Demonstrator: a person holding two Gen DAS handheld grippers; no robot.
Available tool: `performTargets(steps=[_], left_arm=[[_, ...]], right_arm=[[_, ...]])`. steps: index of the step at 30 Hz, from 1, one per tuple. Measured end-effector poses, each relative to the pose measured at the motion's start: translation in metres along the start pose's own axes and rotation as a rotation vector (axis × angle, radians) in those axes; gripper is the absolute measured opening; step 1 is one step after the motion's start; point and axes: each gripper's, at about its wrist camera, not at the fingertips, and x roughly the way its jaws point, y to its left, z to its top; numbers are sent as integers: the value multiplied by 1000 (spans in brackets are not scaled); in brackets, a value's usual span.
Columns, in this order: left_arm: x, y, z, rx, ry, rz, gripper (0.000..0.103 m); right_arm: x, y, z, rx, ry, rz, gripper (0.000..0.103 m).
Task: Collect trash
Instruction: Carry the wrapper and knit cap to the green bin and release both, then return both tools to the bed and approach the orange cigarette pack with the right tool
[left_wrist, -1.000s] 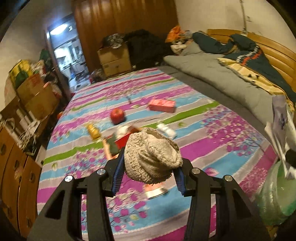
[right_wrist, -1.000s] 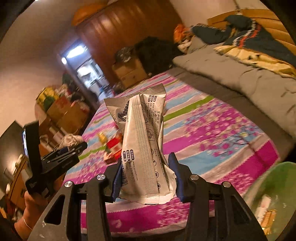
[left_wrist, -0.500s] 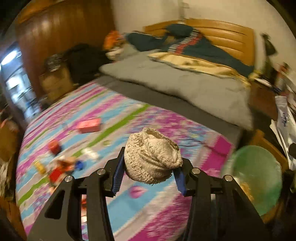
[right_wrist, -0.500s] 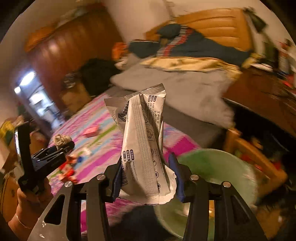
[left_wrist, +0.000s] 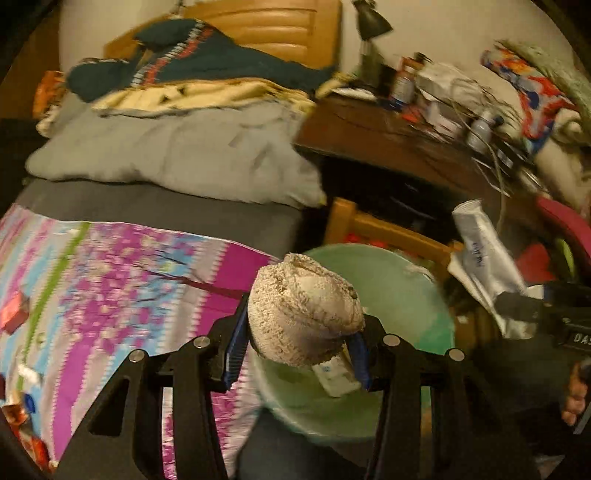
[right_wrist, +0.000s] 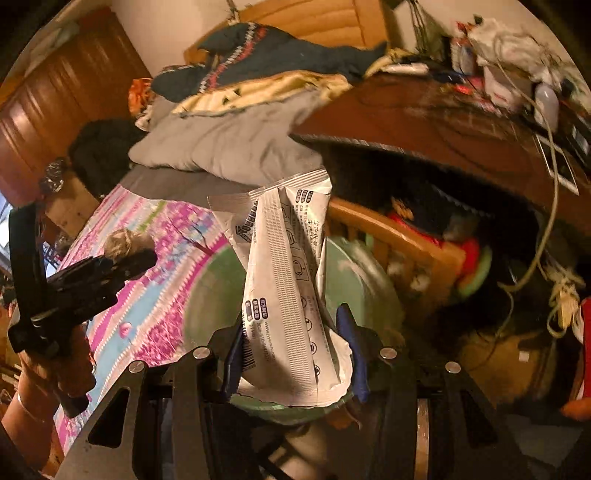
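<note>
My left gripper (left_wrist: 297, 350) is shut on a beige knitted wad (left_wrist: 303, 314) and holds it over the near rim of a green bin (left_wrist: 399, 295) beside the bed. My right gripper (right_wrist: 295, 354) is shut on a white printed wrapper (right_wrist: 284, 295) and holds it above the same green bin (right_wrist: 354, 273). The wrapper also shows in the left wrist view (left_wrist: 484, 266), right of the bin. The left gripper and its wad (right_wrist: 125, 242) show at the left of the right wrist view. A white scrap (left_wrist: 334, 374) lies inside the bin.
The bed with a striped floral cover (left_wrist: 110, 280) is on the left, with small items (left_wrist: 13, 310) on it. A grey pillow (left_wrist: 177, 158) lies behind. A cluttered brown desk (right_wrist: 424, 122) and a wooden chair frame (left_wrist: 388, 229) stand behind the bin.
Both grippers have swung right from over the bed to over the green bin, each still holding its item. The bin now sits under both.
</note>
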Motion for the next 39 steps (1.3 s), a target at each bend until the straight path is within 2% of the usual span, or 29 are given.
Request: performTargets(steps=[5,10,11,13,14,15,16,17,25,32,35,39], left_arm=[[18,-12,-7,25,43,-34,45],[22,-15,-6,46,64,-14,48],[23,-15,-3,43,69,-10,52],[24,-15,1,40,76,-1,73],[24,-14,1,35,75,6,93],[24,-12,2,30,69,13,98],[23,-10,2,23,67,19,98],[24,-6,1,14,75,24,98],[18,13,-6,-52,66,59,98],[4,21,-15,-81,31,116,98],[-5,30,-24,-99,5,173,98],[-22,49,-39,-159,-28,268,98]], right_arm=[[12,-6,-13,32,44,10,47],[17,0,-12,27,43,32,48],[17,2,-11,23,42,36,48],[18,5,-8,18,38,46,49],[18,8,-6,9,38,55,53],[20,11,-5,-7,36,47,68],[18,11,-5,-10,21,23,76],[15,10,-4,-6,-5,12,80],[13,3,0,10,-18,15,79],[13,18,0,-27,-32,50,79],[10,27,2,-31,-54,81,79],[1,48,3,-72,-134,86,79]])
